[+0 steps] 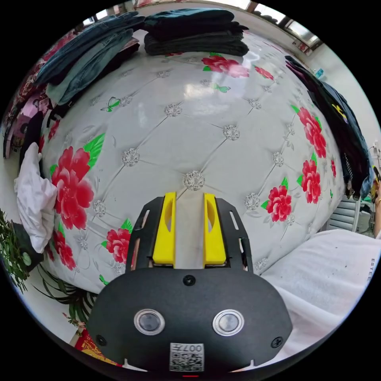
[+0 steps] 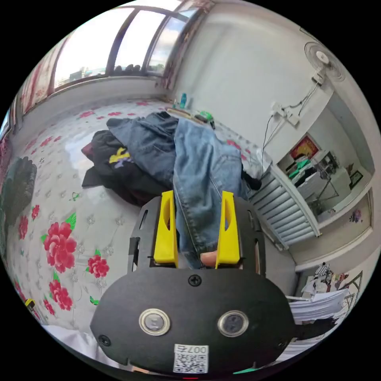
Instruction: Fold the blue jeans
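my left gripper (image 1: 189,228) hung over the bed cover (image 1: 206,131), a glossy white sheet with quilted buttons and printed red flowers. its two yellow plastic jaws stood a little apart, parallel, and nothing was between them, only the cover behind. at the far edge of the bed lay two stacks of folded clothes: a dark stack (image 1: 196,31) of thick black and dark green cloth, and beside it a denim stack (image 1: 87,59) in blue and grey-blue. a white crumpled cloth (image 1: 35,202) hung at the side of the bed, and green plant leaves (image 1: 16,258) were below it. my white sleeve (image 1: 329,270), soft and a bit fuzzy, was close to the gripper.

my right gripper (image 2: 197,228) was open wider. the blue jeans (image 2: 202,178), light washed denim with visible seams, lay on top of an unfolded clothes pile (image 2: 131,162) of dark denim and black fabric, and one leg came down between the yellow jaws. i could not tell if the jaws touched the leg. next to the bed stood a ribbed radiator (image 2: 285,214)
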A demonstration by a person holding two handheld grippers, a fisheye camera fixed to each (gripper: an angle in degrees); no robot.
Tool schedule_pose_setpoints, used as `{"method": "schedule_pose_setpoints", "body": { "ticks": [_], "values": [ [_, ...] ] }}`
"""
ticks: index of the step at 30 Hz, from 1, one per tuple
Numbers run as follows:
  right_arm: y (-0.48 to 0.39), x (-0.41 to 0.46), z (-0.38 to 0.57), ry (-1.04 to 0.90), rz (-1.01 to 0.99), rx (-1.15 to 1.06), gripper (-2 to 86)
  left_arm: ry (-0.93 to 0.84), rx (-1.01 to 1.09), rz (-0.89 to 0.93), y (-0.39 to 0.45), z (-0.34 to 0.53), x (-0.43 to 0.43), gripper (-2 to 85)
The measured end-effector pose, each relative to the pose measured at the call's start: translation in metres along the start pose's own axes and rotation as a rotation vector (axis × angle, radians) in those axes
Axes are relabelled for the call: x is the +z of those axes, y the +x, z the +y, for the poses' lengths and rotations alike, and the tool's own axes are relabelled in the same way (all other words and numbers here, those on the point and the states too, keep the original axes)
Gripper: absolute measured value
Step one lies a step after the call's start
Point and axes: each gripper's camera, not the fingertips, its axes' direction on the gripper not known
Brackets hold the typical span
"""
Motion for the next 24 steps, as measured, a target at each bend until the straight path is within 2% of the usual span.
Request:
{"method": "schedule_pose_setpoints", "body": {
  "ticks": [2,5,8,13,15,19,22,24],
  "values": [
    [0.018,0.017,0.007,-0.106,-0.139,0.009,9.2,0.004,-0.016,0.010,0.002,0.000,-0.004,10.3],
    [0.047,-0.010,0.016,-0.020,-0.281,0.121,5.6,-0.016,-0.033,0.042,0.003,0.004,-0.011,10.2],
    [0.054,-0.061,0.021,0.129,-0.400,0.080,3.1,0.021,-0.053,0.100,0.003,0.022,-0.027,9.6],
    [0.050,-0.132,0.023,0.297,-0.864,0.019,1.0,0.081,-0.039,0.142,0.001,0.058,-0.056,9.1],
    [0.013,-0.172,0.028,0.361,-0.997,-0.117,0.7,0.131,-0.035,0.171,-0.005,0.074,-0.075,9.1],
    [-0.087,-0.213,0.053,0.315,-1.184,-0.411,0.8,0.202,-0.064,0.229,-0.023,0.095,-0.105,9.1],
    [-0.189,-0.229,0.097,0.193,-1.418,-0.636,1.2,0.273,-0.134,0.284,-0.048,0.117,-0.130,9.1],
    [-0.285,-0.237,0.146,0.017,-1.633,-0.813,1.8,0.345,-0.212,0.328,-0.076,0.140,-0.150,9.1]
  ]
}}
